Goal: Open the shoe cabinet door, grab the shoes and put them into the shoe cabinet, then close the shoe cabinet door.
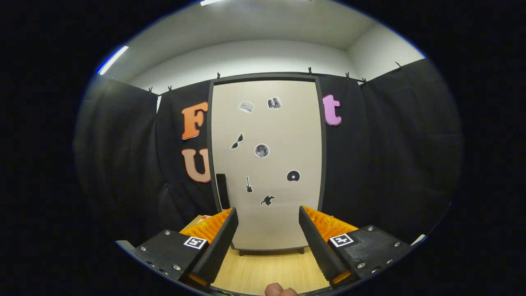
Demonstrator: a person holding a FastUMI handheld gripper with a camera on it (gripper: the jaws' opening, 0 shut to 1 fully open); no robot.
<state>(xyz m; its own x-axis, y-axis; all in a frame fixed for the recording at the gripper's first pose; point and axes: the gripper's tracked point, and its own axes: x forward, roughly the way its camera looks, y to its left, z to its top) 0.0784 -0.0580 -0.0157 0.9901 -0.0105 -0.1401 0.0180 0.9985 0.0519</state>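
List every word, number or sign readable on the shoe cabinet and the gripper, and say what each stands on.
Shoe cabinet door: no readable text; its stickers are pictures.
Top two stickers: any print is too small to read.
Gripper, fingers open and pointing at the door: its square markers carry patterns, no words.

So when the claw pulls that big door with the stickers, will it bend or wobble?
Probably not. The shoe cabinet door looks like a flat, stiff panel in a dark frame, so it should swing in one piece. Its dark handle is narrow and smooth-looking, so the open claw might slip.
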